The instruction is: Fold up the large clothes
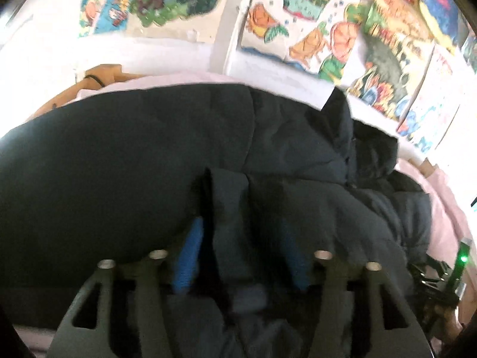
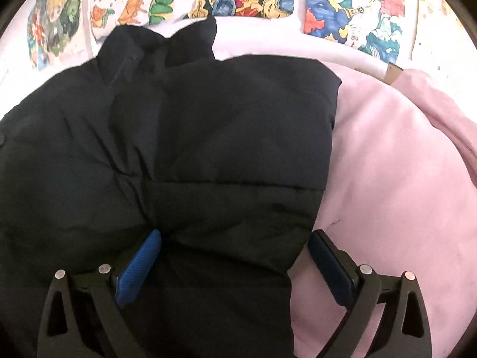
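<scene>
A large dark navy padded jacket [image 1: 149, 155] lies on a pink bed cover and fills most of both views [image 2: 208, 137]. My left gripper [image 1: 241, 232] has a bunched fold of the jacket between its blue pads [image 1: 190, 250], the jaws partly closed on the fabric. My right gripper [image 2: 235, 238] is open wide, its left blue pad [image 2: 140, 265] on the jacket and its right pad [image 2: 325, 262] over the pink cover, with the jacket's lower right corner lying between the jaws. The jacket's collar [image 2: 167, 44] points away toward the wall.
The pink bed cover [image 2: 387, 179] spreads to the right of the jacket. Colourful drawings [image 1: 313, 29] hang on the white wall behind the bed. A brown wooden piece [image 1: 101, 77] shows at far left. My right gripper's body, with a green light [image 1: 463, 258], shows at the right edge.
</scene>
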Demonstrator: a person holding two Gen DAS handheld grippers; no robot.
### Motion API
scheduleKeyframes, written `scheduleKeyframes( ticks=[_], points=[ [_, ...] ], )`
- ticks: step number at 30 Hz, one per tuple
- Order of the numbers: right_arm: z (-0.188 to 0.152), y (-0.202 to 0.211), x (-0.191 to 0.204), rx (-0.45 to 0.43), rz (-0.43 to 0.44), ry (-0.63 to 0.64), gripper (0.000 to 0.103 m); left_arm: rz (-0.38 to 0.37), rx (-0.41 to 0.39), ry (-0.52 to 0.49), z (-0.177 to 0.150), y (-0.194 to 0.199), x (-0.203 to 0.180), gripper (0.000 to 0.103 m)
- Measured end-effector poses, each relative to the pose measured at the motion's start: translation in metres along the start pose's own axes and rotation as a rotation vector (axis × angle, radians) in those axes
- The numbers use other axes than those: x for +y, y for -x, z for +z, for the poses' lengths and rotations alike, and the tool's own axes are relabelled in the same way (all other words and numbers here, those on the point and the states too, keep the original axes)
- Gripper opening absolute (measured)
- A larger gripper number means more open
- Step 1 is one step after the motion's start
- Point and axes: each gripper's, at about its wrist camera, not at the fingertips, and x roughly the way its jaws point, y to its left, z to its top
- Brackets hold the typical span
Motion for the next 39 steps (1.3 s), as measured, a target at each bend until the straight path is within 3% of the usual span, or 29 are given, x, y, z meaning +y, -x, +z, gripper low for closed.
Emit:
scheduleKeyframes(
  ticks=[3,4,8,12,15,18,22,28,32,35,37,39],
  points=[
    [0.004,0.011,0.007,-0.017,-0.007,0.027,0.1,-0.005,-0.061,0.046,-0.012,0.039,0.014,0.079],
    [0.007,0.016,0.012,-0.022,-0.013,0.042,0.1,-0.005,-0.073,0.061,-0.015,0.049,0.019,0.081],
    [0.026,0.035,0.044,-0.043,0.018,0.127,0.1,0.019,-0.082,0.16,-0.026,0.092,0.057,0.083],
    [0.056,0.063,0.096,-0.081,0.086,0.265,0.1,0.064,-0.091,0.333,-0.044,0.129,0.107,0.083],
    [0.077,0.086,0.151,-0.103,0.135,0.399,0.101,0.129,-0.138,0.464,-0.057,0.157,0.141,0.087],
    [0.088,0.091,0.199,-0.101,0.215,0.442,0.102,0.191,-0.214,0.662,-0.079,0.18,0.175,0.091],
    [0.086,0.072,0.248,-0.122,0.253,0.437,0.102,0.166,-0.244,0.855,-0.098,0.187,0.214,0.092],
    [0.079,0.017,0.295,-0.078,0.296,0.392,0.102,0.169,-0.35,0.922,-0.109,0.19,0.229,0.092],
    [0.076,-0.004,0.316,-0.092,0.254,0.439,0.102,0.167,-0.397,0.927,-0.112,0.188,0.235,0.091],
    [0.074,-0.012,0.322,-0.109,0.227,0.473,0.103,0.172,-0.437,0.916,-0.113,0.189,0.235,0.084],
    [0.071,-0.017,0.323,-0.105,0.222,0.475,0.103,0.181,-0.455,0.892,-0.11,0.189,0.235,0.065],
    [0.067,-0.021,0.323,-0.106,0.219,0.479,0.103,0.185,-0.455,0.861,-0.106,0.188,0.234,0.039]
  ],
)
